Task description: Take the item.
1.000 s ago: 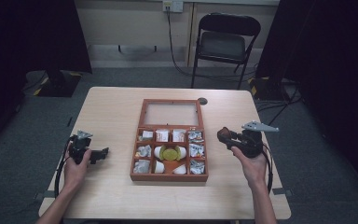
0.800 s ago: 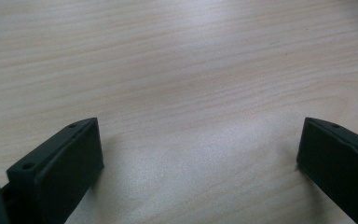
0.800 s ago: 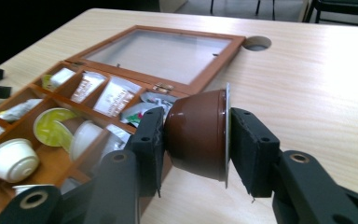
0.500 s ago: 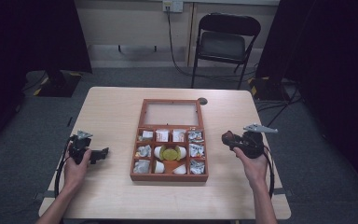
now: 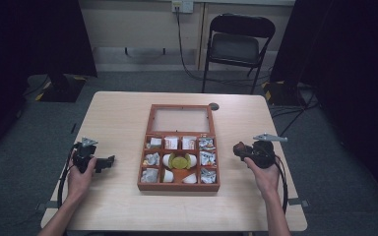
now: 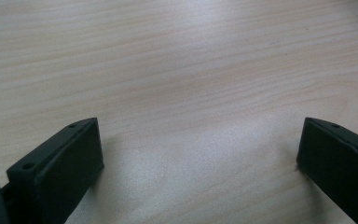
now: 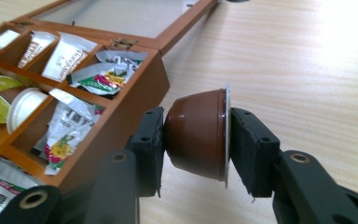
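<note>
wooden box holds sachets and pods.

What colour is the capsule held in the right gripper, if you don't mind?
Brown, with a silvery foil rim; the capsule shows best in the right gripper view.

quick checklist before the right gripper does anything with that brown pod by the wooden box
1. Grip on the brown plastic coffee pod: ok, the right gripper is shut on it, one pad on its base, one on its foil lid.
2. Pod clear of the compartmented wooden tea box: ok, it sits just outside the box's side wall.
3. Free slot for the pod: cannot tell, the compartments in view hold sachets and pods.
4. Left gripper out of the way: ok, jaws open with nothing between them, over bare light wooden table.
5. Glass-paned lid open: ok, it lies flat behind the box.
</note>
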The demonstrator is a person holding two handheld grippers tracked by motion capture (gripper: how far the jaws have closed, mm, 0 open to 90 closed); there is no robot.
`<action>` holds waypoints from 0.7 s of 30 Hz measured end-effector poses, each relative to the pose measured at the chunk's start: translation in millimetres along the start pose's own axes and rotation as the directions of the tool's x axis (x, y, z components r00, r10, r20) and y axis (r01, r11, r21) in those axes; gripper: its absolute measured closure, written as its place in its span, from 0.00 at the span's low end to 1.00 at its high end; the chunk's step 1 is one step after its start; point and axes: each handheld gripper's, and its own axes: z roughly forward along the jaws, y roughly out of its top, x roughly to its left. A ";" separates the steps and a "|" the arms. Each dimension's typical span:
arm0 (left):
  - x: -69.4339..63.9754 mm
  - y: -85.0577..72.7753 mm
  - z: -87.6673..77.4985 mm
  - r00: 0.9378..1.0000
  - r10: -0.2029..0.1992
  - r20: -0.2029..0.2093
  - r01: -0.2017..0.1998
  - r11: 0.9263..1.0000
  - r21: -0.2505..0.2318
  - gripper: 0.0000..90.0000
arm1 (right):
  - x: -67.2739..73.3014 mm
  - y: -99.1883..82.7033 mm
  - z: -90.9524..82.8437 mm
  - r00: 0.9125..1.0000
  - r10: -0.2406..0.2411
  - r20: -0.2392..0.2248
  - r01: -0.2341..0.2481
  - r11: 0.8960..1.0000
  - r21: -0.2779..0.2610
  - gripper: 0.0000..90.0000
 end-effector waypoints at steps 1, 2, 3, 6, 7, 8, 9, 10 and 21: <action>0.0 0.0 0.0 1.000 0.000 0.000 0.000 1.000 0.000 0.00 | -0.8 -1.1 2.3 1.000 0.003 0.000 -0.003 1.000 0.006 0.63; 0.0 0.0 0.0 1.000 0.001 0.000 -0.001 1.000 0.001 0.00 | -1.0 -1.4 3.2 1.000 0.003 0.000 -0.003 1.000 0.009 0.63; 0.1 0.0 -0.1 1.000 0.001 0.000 -0.001 1.000 0.001 0.00 | -1.1 -2.0 4.6 1.000 0.000 0.001 0.000 1.000 0.014 0.63; 0.1 0.0 0.0 1.000 0.001 0.000 -0.001 1.000 0.001 0.00 | -1.5 -3.9 8.5 1.000 -0.001 0.003 0.000 1.000 0.026 0.63; 0.1 0.0 0.0 1.000 0.001 0.000 -0.001 1.000 0.001 0.00 | -1.8 -4.7 9.6 1.000 -0.002 0.004 0.002 1.000 0.029 0.63; 0.0 0.0 0.0 1.000 0.000 0.000 0.000 1.000 0.000 0.00 | -2.2 -5.6 10.6 1.000 -0.001 0.004 0.001 0.999 0.035 0.63; 0.1 0.0 0.0 1.000 0.001 0.000 -0.001 1.000 0.001 0.00 | -2.8 -6.0 11.4 1.000 -0.003 0.005 0.003 0.999 0.041 0.62; 0.1 0.0 0.0 1.000 0.001 0.000 -0.001 1.000 0.001 0.00 | -2.8 -6.0 11.4 1.000 -0.003 0.005 0.003 0.999 0.041 0.62; 0.0 0.0 0.0 1.000 0.000 0.000 0.000 1.000 0.000 0.00 | -4.7 -10.4 17.8 1.000 0.000 0.016 -0.001 0.998 0.068 0.62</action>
